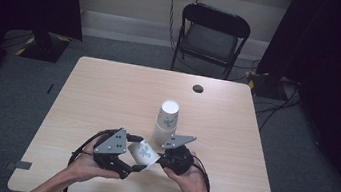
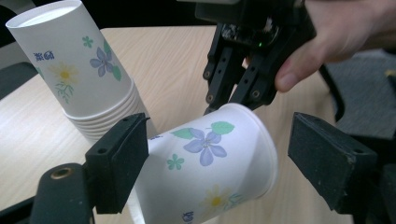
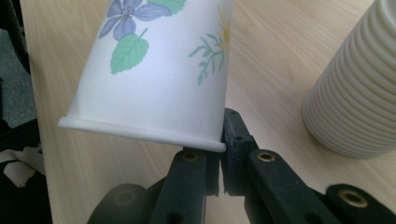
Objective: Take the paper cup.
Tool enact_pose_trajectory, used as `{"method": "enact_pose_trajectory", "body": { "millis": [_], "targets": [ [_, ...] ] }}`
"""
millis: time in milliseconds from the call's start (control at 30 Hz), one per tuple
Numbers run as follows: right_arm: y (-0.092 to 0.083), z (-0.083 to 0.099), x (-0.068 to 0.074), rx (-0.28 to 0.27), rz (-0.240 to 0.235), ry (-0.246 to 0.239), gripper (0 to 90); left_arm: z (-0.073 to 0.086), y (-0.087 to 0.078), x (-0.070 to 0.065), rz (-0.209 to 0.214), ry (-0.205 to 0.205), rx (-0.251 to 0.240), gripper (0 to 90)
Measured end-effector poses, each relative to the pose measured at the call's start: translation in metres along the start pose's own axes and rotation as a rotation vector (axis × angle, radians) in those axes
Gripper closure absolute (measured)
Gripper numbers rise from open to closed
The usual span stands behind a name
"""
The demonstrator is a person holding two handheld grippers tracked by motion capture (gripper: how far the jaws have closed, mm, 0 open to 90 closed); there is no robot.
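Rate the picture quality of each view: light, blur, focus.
High view: dim, dark curtains at the sides, table evenly lit, soft detail. Left gripper view: paper cup sharp, near pads slightly soft. Right gripper view: bright, cup rim crisp, cup stack softer.

Stack of cups [image 1: 167,121] stood mid-table, just behind the grippers, blocking any straight push forward. Loose cup [image 1: 143,154] lay between the left gripper [image 1: 132,167] and the right gripper [image 1: 159,164], taking up that gap. Bare table [image 1: 103,91] on both sides and at the far edge.
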State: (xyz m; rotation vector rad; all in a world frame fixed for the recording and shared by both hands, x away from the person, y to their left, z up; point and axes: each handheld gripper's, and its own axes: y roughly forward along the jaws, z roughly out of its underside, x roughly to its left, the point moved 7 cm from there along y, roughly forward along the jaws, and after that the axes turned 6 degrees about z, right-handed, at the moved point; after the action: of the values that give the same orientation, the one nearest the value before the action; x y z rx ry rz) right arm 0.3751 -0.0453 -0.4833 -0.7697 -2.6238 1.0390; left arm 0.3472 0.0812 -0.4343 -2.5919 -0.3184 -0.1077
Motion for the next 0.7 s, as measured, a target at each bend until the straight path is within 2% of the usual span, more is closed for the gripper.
{"method": "enact_pose_trajectory", "body": {
  "millis": [67,100,200,233,300,333,367,433,600,700],
  "targets": [
    [0.002,0.001,0.001,0.014,0.0,-0.003,87.6,0.005,0.002,0.0,0.001,0.05,0.032,19.3],
    [0.002,0.001,0.001,0.014,0.0,-0.003,87.6,0.005,0.002,0.0,0.001,0.05,0.032,19.3],
    [0.003,0.003,0.001,0.026,0.001,-0.01,87.6,0.008,0.004,-0.002,0.006,0.092,0.067,18.8],
    [0.004,0.003,0.001,0.033,-0.004,-0.013,87.5,0.01,0.006,-0.003,0.005,0.127,0.09,18.0],
    [0.005,0.003,0.003,0.031,-0.022,-0.017,87.5,0.011,0.008,-0.004,0.005,0.154,0.114,18.1],
    [0.005,0.003,0.003,0.031,-0.022,-0.017,87.5,0.011,0.008,-0.004,0.005,0.154,0.114,18.5],
    [0.004,0.0,0.008,0.026,-0.033,-0.03,87.4,0.012,0.009,-0.005,0.015,0.159,0.129,18.4],
    [0.003,-0.002,0.01,0.028,-0.025,-0.042,87.3,0.017,0.013,-0.008,0.024,0.167,0.159,17.2],
    [0.0,-0.002,0.006,0.024,-0.027,-0.029,87.0,0.02,0.016,-0.01,0.018,0.177,0.182,17.0],
    [-0.001,-0.002,0.006,0.031,-0.02,-0.041,87.1,0.022,0.018,-0.01,0.013,0.204,0.215,16.3]
  ]
}}
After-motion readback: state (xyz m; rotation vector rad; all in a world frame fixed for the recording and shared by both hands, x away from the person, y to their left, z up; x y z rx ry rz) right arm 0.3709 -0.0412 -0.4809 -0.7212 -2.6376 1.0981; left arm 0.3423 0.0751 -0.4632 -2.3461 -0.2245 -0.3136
